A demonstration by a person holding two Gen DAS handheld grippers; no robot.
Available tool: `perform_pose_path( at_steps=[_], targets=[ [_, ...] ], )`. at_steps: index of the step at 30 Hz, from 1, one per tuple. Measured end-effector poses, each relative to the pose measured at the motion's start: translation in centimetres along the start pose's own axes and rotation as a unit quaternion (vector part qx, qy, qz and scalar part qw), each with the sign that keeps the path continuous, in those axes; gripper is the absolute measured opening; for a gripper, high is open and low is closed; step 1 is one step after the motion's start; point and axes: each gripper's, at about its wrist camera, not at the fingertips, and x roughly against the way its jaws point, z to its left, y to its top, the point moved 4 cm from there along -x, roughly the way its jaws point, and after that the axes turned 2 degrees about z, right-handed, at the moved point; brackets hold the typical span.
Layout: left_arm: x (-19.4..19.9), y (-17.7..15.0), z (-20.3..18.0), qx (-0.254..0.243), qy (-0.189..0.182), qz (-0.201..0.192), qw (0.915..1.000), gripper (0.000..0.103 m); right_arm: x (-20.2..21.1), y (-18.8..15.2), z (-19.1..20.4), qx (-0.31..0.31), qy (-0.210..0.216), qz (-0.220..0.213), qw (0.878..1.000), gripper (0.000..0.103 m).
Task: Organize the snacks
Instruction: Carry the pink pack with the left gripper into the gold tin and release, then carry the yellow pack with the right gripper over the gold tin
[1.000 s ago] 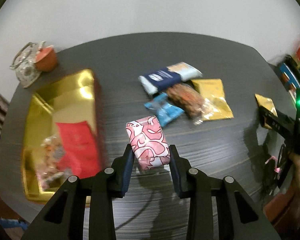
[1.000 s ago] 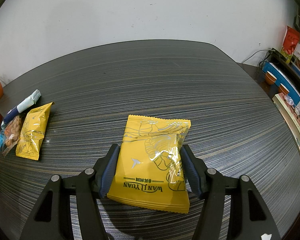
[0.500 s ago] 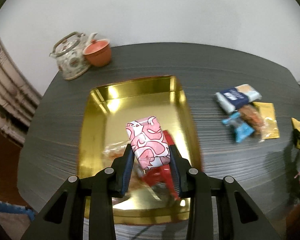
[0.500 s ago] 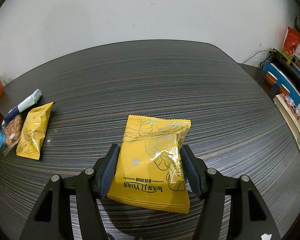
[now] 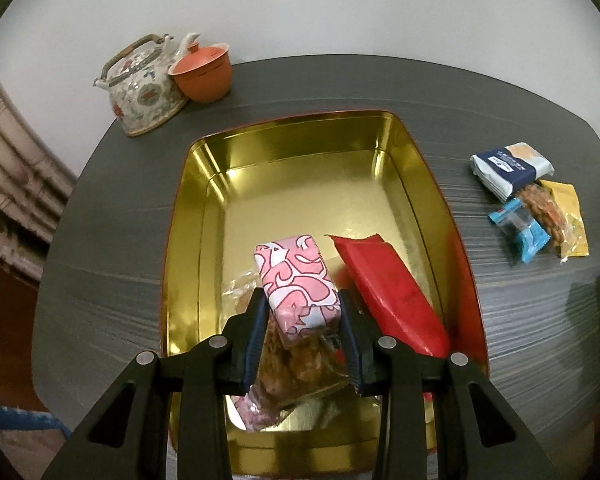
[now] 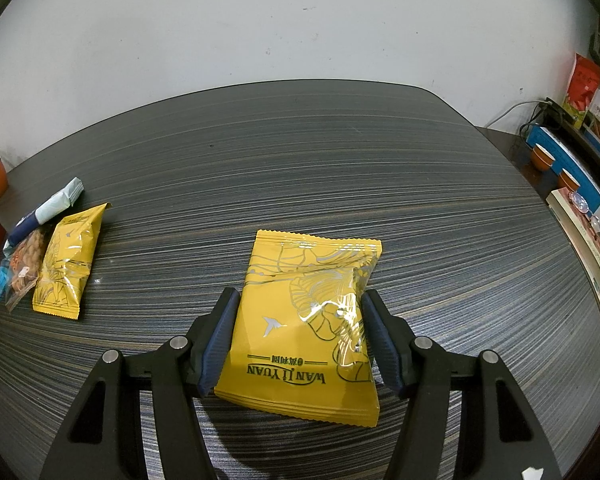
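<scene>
My left gripper point(image 5: 302, 314) is shut on a pink-and-white patterned snack pack point(image 5: 296, 280) and holds it over the gold tray point(image 5: 284, 152). A red packet point(image 5: 388, 292) and a clear bag of brown snacks point(image 5: 296, 372) lie in the tray below. My right gripper point(image 6: 298, 326) is shut on a yellow snack packet point(image 6: 304, 320) lifted above the dark table point(image 6: 340, 160). Left of it, a second yellow packet point(image 6: 66, 262), a nut bag point(image 6: 24, 264) and a blue-and-white packet point(image 6: 44, 210) lie together; the same pile shows in the left wrist view with a blue-and-white packet point(image 5: 508, 166).
A patterned teapot point(image 5: 144, 84) and an orange cup point(image 5: 202, 72) stand at the table's far left corner behind the tray. A side shelf with books and small cups point(image 6: 572, 184) runs along the right edge. A white wall lies beyond the table.
My left gripper carried the pink pack leftward from the bare table to over the gold tray and sank a little toward it. The right gripper and its yellow packet stayed still.
</scene>
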Motion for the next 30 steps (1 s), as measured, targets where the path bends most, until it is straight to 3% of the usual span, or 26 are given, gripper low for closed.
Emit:
perform_pose_path(
  at_steps=[13,15,17,19,30],
  targets=[
    [0.0,0.5,-0.8,-0.025,0.025,-0.005,0.9994,0.037,-0.1,0.0,0.0,0.000,0.000,0.000,1.000,0.059],
    [0.1,0.4,-0.7,-0.023,0.023,-0.004,0.9995,0.040,-0.1,0.0,0.0,0.000,0.000,0.000,1.000,0.059],
    [0.4,0.3,-0.5,-0.021,0.019,-0.006,0.9996,0.054,-0.1,0.0,0.0,0.000,0.000,0.000,1.000,0.059],
    [0.8,0.2,-0.5,-0.021,0.022,-0.014,0.9994,0.060,-0.1,0.0,0.0,0.000,0.000,0.000,1.000,0.059],
    [3.6,-0.7,1.1,-0.006,0.026,-0.039,0.9989,0.066,0.0,0.1,0.0,-0.001,0.002,-0.001,1.000,0.056]
  ],
)
